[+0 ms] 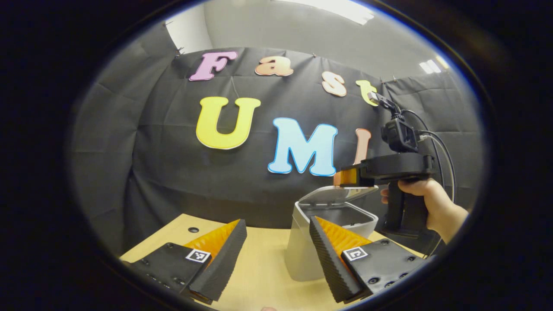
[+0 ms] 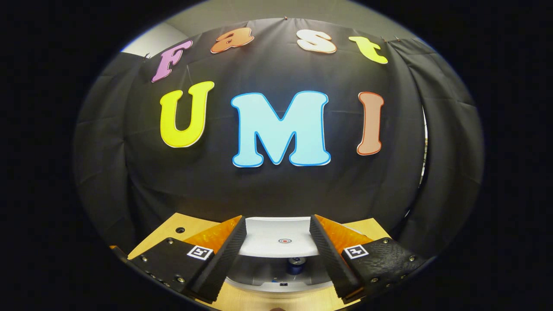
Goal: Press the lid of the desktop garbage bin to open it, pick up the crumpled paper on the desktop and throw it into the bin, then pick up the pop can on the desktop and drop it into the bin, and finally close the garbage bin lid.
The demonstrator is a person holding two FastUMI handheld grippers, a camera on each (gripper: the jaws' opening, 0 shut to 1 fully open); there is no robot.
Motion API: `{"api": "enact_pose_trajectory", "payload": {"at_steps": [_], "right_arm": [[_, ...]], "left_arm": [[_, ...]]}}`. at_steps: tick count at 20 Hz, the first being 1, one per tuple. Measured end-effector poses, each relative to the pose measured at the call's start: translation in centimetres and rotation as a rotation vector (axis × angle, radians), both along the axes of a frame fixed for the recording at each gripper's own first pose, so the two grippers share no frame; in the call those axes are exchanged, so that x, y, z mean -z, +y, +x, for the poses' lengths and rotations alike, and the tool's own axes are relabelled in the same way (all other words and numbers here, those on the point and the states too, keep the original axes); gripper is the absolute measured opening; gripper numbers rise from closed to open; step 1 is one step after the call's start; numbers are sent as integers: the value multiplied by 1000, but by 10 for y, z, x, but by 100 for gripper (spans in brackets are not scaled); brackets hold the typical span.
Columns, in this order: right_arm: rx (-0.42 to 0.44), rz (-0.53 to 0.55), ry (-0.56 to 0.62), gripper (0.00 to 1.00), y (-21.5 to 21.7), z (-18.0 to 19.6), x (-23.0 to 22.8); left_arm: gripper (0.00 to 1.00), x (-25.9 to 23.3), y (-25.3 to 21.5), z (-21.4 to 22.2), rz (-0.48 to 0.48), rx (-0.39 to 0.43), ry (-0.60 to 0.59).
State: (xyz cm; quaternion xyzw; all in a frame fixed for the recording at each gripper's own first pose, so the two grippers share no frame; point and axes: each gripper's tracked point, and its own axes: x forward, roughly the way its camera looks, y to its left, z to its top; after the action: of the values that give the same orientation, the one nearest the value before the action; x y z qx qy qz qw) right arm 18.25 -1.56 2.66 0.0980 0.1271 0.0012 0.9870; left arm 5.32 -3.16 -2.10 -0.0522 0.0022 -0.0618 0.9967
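A pale grey desktop bin [image 1: 302, 255] stands on the wooden table with its lid [image 1: 332, 194] tilted up. My left gripper [image 1: 277, 221] is open and holds nothing; its right finger overlaps the bin's front. A hand [image 1: 432, 203] holds my right gripper [image 1: 348, 177] just above the raised lid. In the right gripper view the right gripper [image 2: 278, 224] is open, with the lid [image 2: 278, 237] and its small red dot showing between the fingers. Below the lid, the blue pop can [image 2: 296, 264] stands inside the bin [image 2: 259, 270].
The light wooden table [image 1: 259, 268] has a small round hole [image 1: 193, 230] near its far left corner, seen also as the hole [image 2: 180, 230] in the right gripper view. Black cloth walls close the booth behind the table. Cables [image 1: 445, 151] trail from the right gripper.
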Motion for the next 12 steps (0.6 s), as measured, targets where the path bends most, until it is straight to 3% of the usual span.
{"api": "enact_pose_trajectory", "payload": {"at_steps": [12], "right_arm": [[15, 7, 25, 95, 6, 5, 45]], "left_arm": [[96, 4, 2, -1, 10, 4, 14]]}}
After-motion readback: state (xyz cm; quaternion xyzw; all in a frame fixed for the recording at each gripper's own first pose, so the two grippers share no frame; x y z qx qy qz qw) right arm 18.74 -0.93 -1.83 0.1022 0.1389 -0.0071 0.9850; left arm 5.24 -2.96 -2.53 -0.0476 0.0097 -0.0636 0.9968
